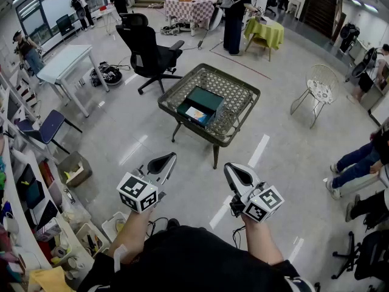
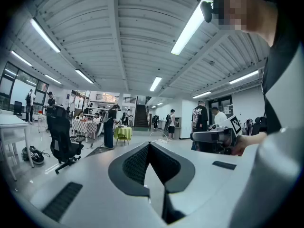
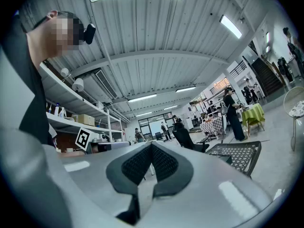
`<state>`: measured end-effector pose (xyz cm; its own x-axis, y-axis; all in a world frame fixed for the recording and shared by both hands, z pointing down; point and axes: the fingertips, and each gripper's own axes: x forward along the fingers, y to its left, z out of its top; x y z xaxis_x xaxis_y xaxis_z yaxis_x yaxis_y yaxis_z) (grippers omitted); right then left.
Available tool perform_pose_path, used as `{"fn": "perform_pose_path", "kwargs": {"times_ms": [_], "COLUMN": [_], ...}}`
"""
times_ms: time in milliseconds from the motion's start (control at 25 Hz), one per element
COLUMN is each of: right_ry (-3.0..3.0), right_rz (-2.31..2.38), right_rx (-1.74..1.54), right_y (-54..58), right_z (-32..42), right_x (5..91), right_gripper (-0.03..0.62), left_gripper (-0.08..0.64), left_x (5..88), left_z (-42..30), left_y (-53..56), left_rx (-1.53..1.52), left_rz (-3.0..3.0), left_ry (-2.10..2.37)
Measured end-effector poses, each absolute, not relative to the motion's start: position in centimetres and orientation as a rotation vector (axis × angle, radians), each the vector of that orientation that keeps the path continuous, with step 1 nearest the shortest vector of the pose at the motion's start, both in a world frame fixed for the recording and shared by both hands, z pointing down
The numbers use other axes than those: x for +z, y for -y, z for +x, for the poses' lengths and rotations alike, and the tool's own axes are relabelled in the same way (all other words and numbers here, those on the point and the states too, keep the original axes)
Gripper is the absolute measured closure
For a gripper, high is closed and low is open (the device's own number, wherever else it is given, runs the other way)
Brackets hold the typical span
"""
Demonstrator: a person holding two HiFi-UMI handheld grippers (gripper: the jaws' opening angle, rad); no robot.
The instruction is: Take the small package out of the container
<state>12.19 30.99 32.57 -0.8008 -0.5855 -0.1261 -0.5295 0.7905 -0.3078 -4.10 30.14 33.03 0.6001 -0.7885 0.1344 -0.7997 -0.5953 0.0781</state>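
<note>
A dark green open container point(image 1: 202, 104) sits on a low mesh-topped table point(image 1: 238, 90) in the middle of the floor, with a small light package point(image 1: 196, 114) lying inside it. Both grippers hang well short of the table, over the floor near my body. My left gripper point(image 1: 169, 157) is shut with nothing in it, its jaws meeting at the tip point(image 2: 149, 144). To its right, my right gripper point(image 1: 231, 168) is also shut and empty point(image 3: 152, 145). The right gripper view catches the table's edge point(image 3: 237, 153); the container's inside is hidden there.
A black office chair point(image 1: 149, 50) stands behind the table to the left, and a white wire chair point(image 1: 321, 87) to the right. A white desk point(image 1: 67, 62), cluttered shelves point(image 1: 24, 187) and floor boxes point(image 1: 76, 168) line the left. People sit at right point(image 1: 364, 157).
</note>
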Motion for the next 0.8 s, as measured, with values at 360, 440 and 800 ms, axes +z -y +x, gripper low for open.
{"fn": "perform_pose_path", "kwargs": {"times_ms": [360,440,800], "right_ry": [-2.768,-2.769,-2.692], "right_rz": [-0.88,-0.885,-0.937], "right_rx": [-0.395,-0.397,-0.537], "right_y": [-32.0,-32.3,-31.7], "right_z": [13.7,14.3,15.9], "right_x": [32.6,32.7,34.8], "right_gripper": [0.584,0.584,0.583], "left_gripper": [0.556,0.556,0.557], "left_x": [31.5,32.4,35.7], "left_z": [-4.3,-4.2,-4.9], "left_y": [-31.3,-31.4,-31.2], "left_rx": [0.067,0.161,0.204], "left_rz": [2.7,2.679,2.592], "left_ry": [1.463,1.516,1.523]}}
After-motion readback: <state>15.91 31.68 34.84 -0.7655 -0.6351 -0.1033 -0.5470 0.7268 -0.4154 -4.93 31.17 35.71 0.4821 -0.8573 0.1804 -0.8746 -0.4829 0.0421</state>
